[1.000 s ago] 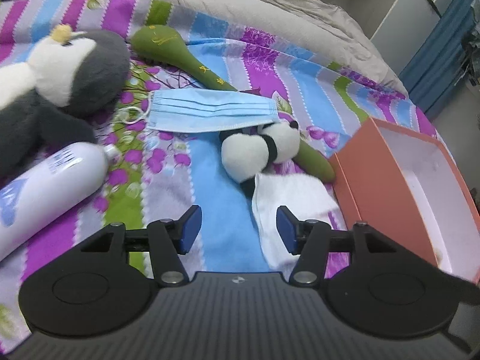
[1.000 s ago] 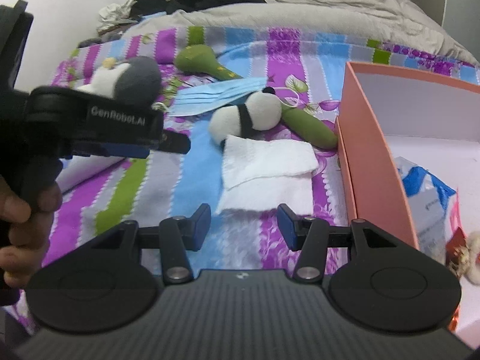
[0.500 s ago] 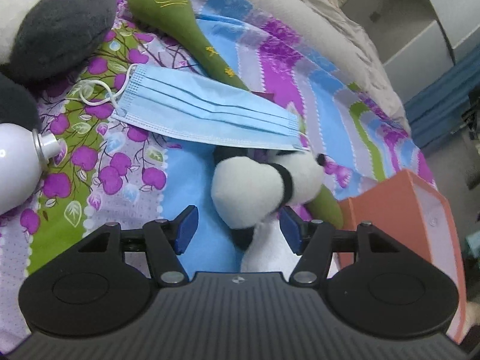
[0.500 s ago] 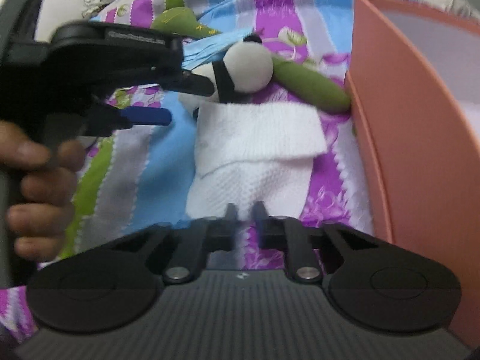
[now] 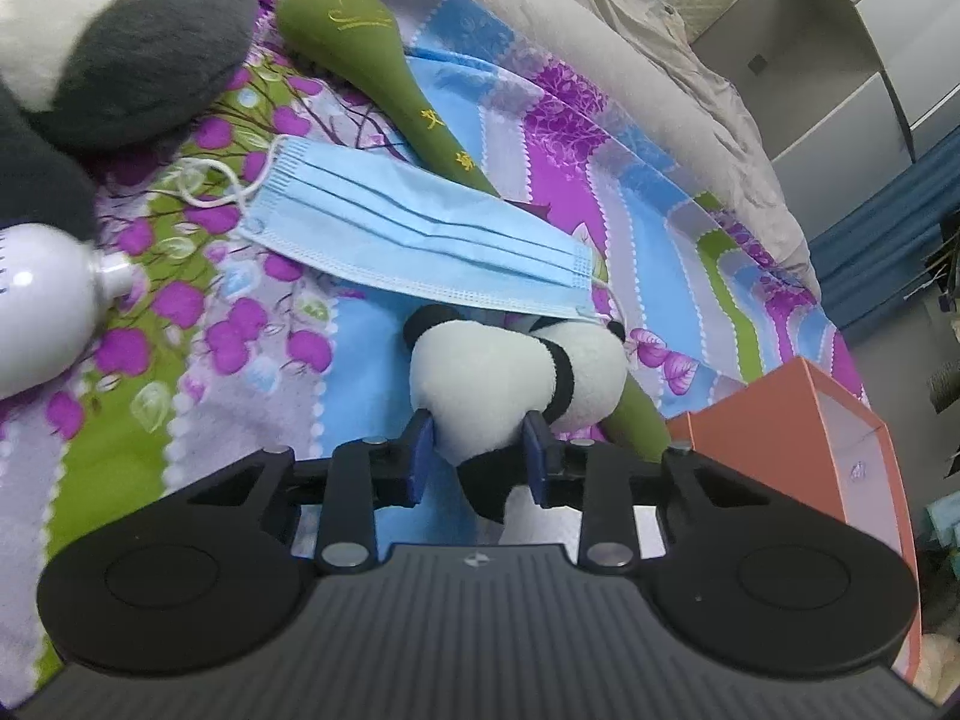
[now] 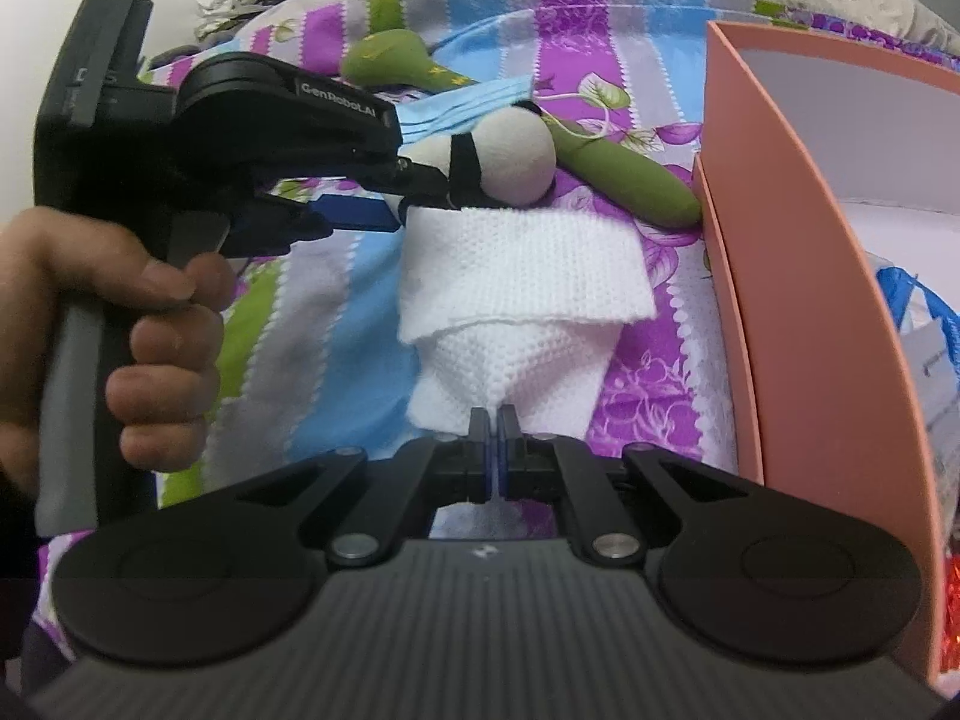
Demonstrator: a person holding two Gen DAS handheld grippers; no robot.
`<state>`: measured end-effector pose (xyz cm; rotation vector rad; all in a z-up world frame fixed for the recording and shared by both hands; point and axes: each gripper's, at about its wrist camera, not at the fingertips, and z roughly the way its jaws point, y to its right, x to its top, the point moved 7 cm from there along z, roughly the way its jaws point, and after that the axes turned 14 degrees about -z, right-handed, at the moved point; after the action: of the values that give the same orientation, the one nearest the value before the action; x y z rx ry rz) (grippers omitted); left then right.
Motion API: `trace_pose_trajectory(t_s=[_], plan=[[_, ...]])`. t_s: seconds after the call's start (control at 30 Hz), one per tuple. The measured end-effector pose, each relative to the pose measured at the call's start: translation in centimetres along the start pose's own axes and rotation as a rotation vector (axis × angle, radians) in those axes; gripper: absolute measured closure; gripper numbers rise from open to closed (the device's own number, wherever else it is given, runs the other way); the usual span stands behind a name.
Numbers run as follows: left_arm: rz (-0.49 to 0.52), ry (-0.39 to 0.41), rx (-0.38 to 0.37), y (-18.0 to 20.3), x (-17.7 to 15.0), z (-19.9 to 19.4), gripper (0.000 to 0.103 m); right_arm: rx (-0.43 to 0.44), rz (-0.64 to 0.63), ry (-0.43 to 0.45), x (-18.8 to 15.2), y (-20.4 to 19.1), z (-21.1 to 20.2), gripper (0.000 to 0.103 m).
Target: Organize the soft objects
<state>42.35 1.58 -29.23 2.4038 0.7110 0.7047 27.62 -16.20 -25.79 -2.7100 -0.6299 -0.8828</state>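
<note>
My left gripper [image 5: 477, 456] is shut on the small panda plush [image 5: 516, 384], its blue pads pressing both sides of the white body. In the right wrist view the left gripper [image 6: 414, 204] holds the panda plush [image 6: 510, 162] at the far edge of the white cloth [image 6: 516, 300]. My right gripper [image 6: 495, 438] is shut on the near edge of that cloth. A blue face mask [image 5: 420, 234] lies just beyond the panda. A green stuffed mallet [image 5: 384, 66] lies under the mask and panda.
An open orange box [image 6: 780, 276] stands on the right, with a blue-and-white packet [image 6: 924, 336] inside; it also shows in the left wrist view [image 5: 798, 432]. A large grey-and-white plush [image 5: 108, 30] and a white bottle [image 5: 42, 312] lie at left on the striped bedspread [image 5: 600, 138].
My left gripper moved forward and closed on the panda plush. My right gripper moved forward and closed on the near edge of the white cloth.
</note>
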Motion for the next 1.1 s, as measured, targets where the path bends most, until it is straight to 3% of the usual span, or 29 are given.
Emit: trace_pose_trajectory(t_s=[0.4, 0.7, 1.1], plan=[[0.008, 0.051, 0.039, -1.5, -3.7, -7.7, 0.071, -0.012, -0.047, 0.015, -2.2, -2.3, -5.1, 0.098], [-0.048, 0.090, 0.085, -5.3, -7.1, -13.8, 0.071, -0.054, -0.089, 0.030, -4.2, -3.6, -8.2, 0.098], [-0.036, 0.110, 0.130, -8.1, -12.0, -19.1, 0.070, -0.093, -0.125, 0.000, -7.9, -3.9, -9.0, 0.096]])
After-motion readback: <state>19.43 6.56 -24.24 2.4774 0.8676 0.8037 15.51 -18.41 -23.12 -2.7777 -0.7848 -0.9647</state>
